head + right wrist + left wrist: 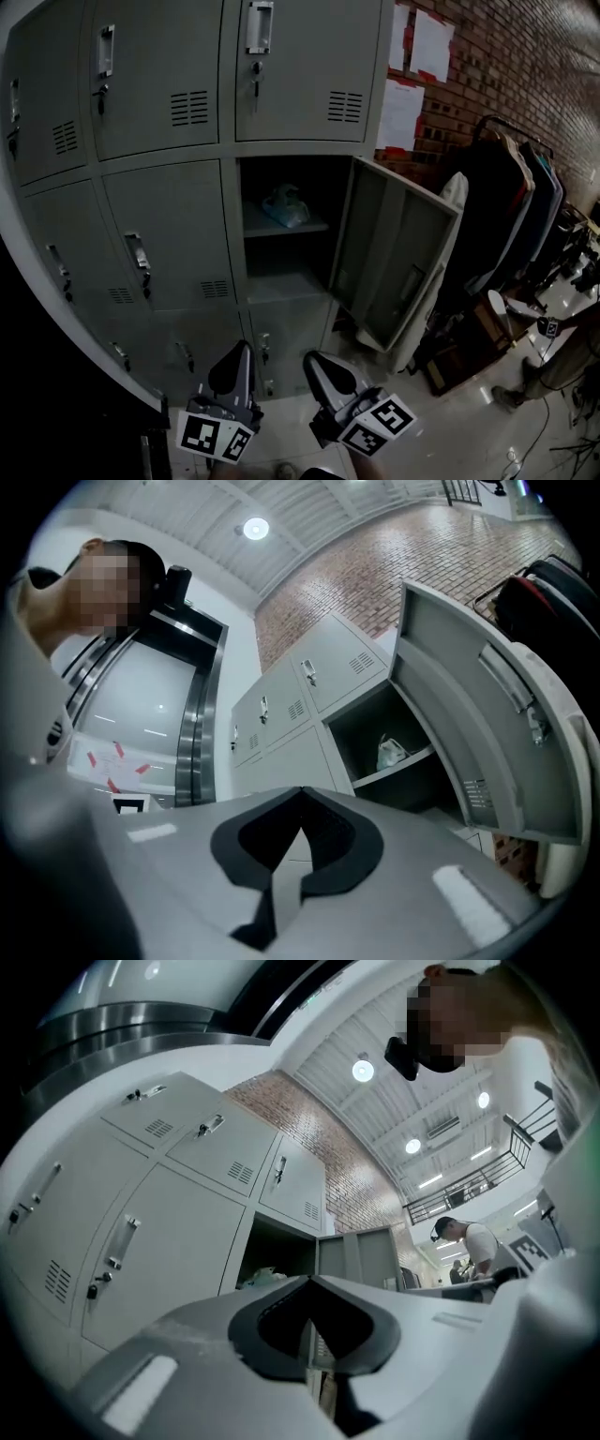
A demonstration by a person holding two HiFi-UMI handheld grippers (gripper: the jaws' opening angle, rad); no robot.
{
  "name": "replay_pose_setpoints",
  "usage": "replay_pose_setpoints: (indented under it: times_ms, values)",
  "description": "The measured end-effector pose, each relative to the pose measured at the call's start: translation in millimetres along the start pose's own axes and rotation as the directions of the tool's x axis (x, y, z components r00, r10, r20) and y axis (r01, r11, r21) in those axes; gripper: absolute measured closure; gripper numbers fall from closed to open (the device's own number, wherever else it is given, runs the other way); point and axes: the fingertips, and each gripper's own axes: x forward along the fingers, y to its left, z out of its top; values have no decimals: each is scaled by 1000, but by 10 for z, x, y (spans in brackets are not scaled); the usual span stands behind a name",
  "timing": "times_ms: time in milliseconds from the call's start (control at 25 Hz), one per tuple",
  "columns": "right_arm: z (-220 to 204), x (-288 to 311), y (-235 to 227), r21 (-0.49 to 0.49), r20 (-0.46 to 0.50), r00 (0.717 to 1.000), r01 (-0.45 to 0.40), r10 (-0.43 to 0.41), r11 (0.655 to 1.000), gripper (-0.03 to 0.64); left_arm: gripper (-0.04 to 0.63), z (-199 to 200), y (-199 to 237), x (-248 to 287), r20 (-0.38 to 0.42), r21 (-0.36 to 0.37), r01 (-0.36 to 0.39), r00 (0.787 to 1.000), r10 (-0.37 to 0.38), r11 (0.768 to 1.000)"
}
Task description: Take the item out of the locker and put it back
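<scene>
One grey locker (281, 169) in the middle row stands open, its door (394, 253) swung out to the right. On its upper shelf lies a pale, crumpled plastic bag (286, 206), also seen in the left gripper view (262, 1276) and the right gripper view (392, 752). My left gripper (242, 349) and right gripper (314, 358) hang side by side low in front of the lockers, well below and short of the open compartment. Both point up toward it. Each has its jaws shut together with nothing between them (309, 1281) (300, 791).
Closed lockers (159, 234) surround the open one. A rack of dark clothes (520, 197) stands at the right by a brick wall with papers (412, 56). Bags and cables (469, 356) lie on the floor at the right. A person (464, 1241) stands far off.
</scene>
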Motion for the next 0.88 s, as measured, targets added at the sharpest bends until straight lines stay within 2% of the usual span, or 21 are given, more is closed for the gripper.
replay_pose_setpoints:
  times_ms: [240,600,680,760,800,840,880]
  values:
    - [-14,298,-300,-33,-41,999,-10,9,999,617,591,-245,220,267,-36,-57,-28,999,26,998]
    - [36,584,-563,-82,-49,998,-42,38,996,617,591,-351,258,484,-39,-31,-56,998,55,998]
    - [116,695,-652,-125,-43,999,-31,26,992,617,592,-361,253,512,-41,-28,-54,998,53,998]
    - [280,898,-836,-172,-24,999,22,-26,985,617,591,-381,275,536,-44,-28,-59,997,57,998]
    - [371,1049,-966,-191,-19,998,58,-63,980,594,592,-398,298,545,-47,-31,-65,997,63,997]
    - [452,1231,-1109,-204,-22,995,88,-95,975,497,591,-419,322,551,-50,-35,-72,996,70,997]
    - [524,1431,-1260,-208,-33,992,109,-119,972,338,591,-439,340,557,-53,-40,-78,996,75,996]
